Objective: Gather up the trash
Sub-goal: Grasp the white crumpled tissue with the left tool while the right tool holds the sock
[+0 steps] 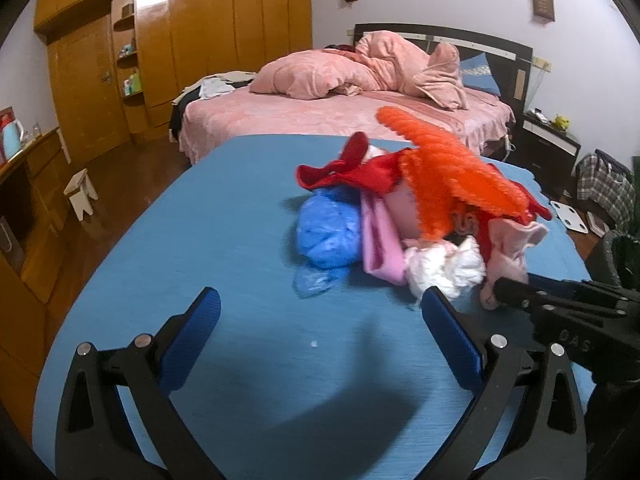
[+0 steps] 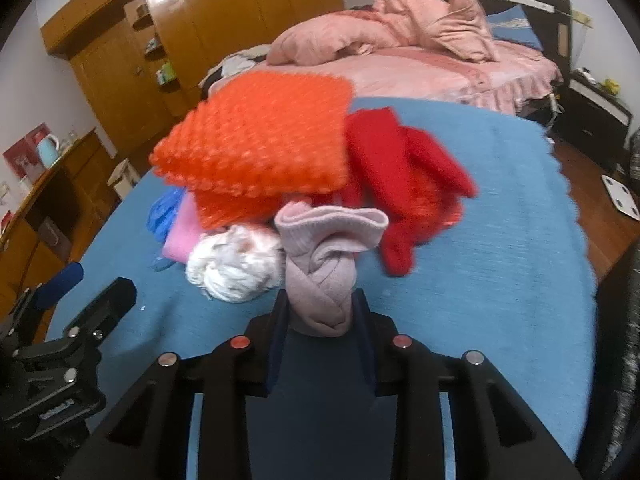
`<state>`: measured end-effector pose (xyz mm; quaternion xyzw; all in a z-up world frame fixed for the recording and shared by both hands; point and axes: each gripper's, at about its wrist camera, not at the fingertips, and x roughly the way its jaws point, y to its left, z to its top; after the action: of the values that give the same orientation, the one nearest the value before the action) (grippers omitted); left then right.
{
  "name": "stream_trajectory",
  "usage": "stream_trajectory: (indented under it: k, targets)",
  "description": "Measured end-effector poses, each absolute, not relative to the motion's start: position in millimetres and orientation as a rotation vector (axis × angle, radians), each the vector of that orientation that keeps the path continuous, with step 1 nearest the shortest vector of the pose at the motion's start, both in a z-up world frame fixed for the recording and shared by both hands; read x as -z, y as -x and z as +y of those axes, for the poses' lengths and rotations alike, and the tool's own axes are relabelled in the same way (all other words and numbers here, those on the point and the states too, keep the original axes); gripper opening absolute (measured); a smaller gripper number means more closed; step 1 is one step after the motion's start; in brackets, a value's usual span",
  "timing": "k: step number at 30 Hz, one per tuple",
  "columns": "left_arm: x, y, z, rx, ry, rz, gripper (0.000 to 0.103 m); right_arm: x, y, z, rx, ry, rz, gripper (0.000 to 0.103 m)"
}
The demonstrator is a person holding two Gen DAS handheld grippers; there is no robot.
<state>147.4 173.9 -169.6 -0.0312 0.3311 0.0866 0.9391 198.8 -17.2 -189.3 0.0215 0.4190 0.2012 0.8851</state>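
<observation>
A pile lies on the blue cloth-covered table (image 1: 224, 240): an orange bubble-wrap sheet (image 2: 256, 148), red cloth (image 2: 396, 168), a crumpled blue plastic bag (image 1: 326, 236), a pink piece (image 1: 378, 240) and a white crumpled wad (image 2: 236, 262). My right gripper (image 2: 320, 304) is shut on a pale pink rolled sock (image 2: 322, 268) at the pile's near edge; it also shows in the left wrist view (image 1: 508, 292). My left gripper (image 1: 320, 308) is open and empty, just in front of the blue bag and the white wad (image 1: 448, 268).
A bed with pink bedding (image 1: 360, 80) stands behind the table. Wooden wardrobes (image 1: 200, 40) line the back left wall. A small white stool (image 1: 82, 194) is on the floor at left. A dark nightstand (image 1: 548, 148) and a checked bag (image 1: 604, 188) are at right.
</observation>
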Motion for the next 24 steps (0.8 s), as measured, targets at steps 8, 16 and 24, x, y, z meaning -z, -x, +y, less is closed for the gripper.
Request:
stream_trajectory:
  k: [8, 16, 24]
  targets:
    - [176.0, -167.0, 129.7, -0.053, 0.069, 0.711, 0.075, 186.5, -190.1, -66.6, -0.303, -0.019, 0.853, 0.031]
    - [189.7, -200.4, 104.4, -0.07, 0.056, 0.789, 0.071, 197.3, -191.6, -87.9, -0.279, -0.052, 0.874, 0.032]
    - [194.2, -203.3, 105.3, -0.086, 0.044, 0.826, 0.037, 201.7, -189.7, -90.1, -0.281, -0.058, 0.873, 0.032]
